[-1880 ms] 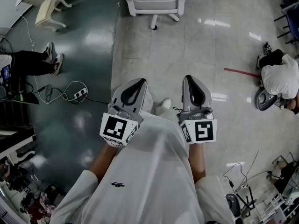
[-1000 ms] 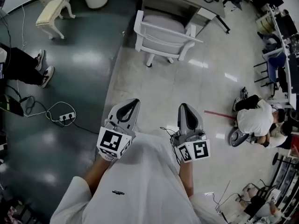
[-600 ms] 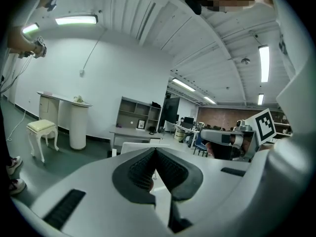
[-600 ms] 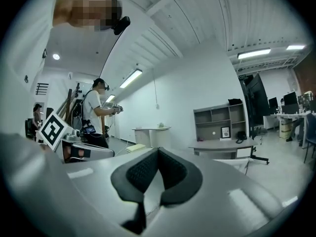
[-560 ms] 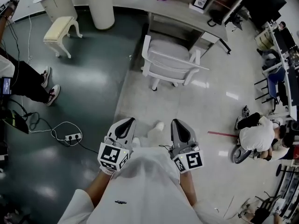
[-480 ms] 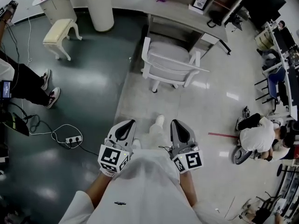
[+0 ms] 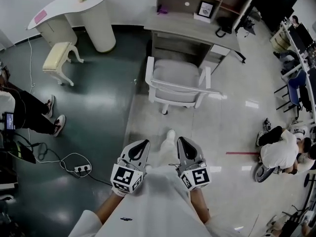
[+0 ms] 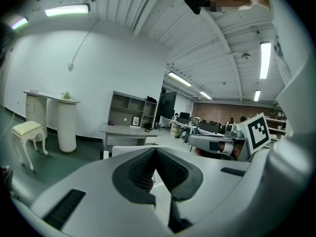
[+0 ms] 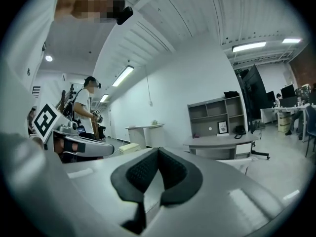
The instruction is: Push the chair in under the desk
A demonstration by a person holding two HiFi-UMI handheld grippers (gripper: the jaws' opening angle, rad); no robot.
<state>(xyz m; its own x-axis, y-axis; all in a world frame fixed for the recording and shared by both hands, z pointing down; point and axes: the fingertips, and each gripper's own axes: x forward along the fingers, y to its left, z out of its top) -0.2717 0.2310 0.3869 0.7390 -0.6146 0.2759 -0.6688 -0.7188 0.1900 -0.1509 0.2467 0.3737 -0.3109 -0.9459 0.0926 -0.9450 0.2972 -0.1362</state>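
One white plastic armchair [image 7: 177, 85] stands before one grey desk [image 7: 197, 29]; the left hand-held gripper [image 7: 141, 143] and right hand-held gripper [image 7: 181, 139] are pressed together, empty.

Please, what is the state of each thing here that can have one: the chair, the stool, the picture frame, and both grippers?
Chair: upright, pulled out from the desk, untouched.
Stool: upright on the dark floor.
Picture frame: standing on the desk.
Left gripper: fingers shut, empty.
Right gripper: fingers shut, empty.
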